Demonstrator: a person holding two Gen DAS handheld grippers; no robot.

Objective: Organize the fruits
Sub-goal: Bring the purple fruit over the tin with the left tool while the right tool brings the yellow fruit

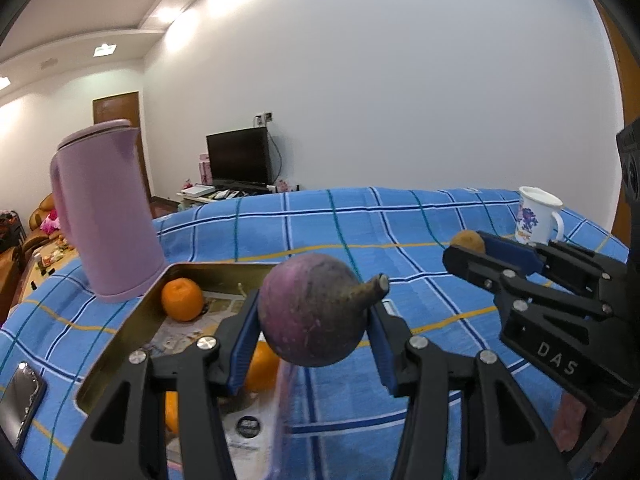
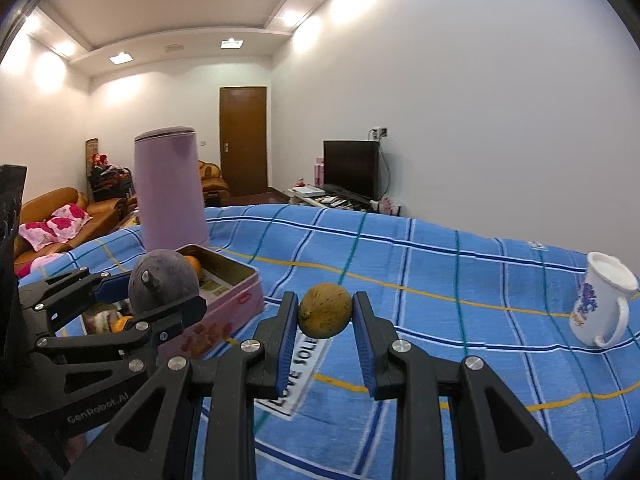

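Both hands were loaded. The left gripper (image 1: 314, 320) was clamped on a round purple fruit (image 1: 312, 312), stem stub pointing right, held in the air just over the near right edge of the open pink tin (image 2: 240, 300). The right gripper (image 2: 325, 316) was clenched on a small brown fruit (image 2: 325, 311), held above the blue checked cloth (image 2: 440, 280), to the right of the tin and apart from it.

The tin already held at least 3 oranges; 1 orange (image 1: 182, 299) sat in the far corner by the lilac kettle (image 1: 104, 216).

Judgement: step in hand was delivery into the tin, purple fruit first.

- Carry the purple fruit further in, past the wall, toward the bare floor between the oranges.
- Lower until it rests before loosening the pads; it is round and would roll.
- Keep the 2 grippers apart; they were near each other.
- Mind the kettle and the white mug (image 2: 600, 304).
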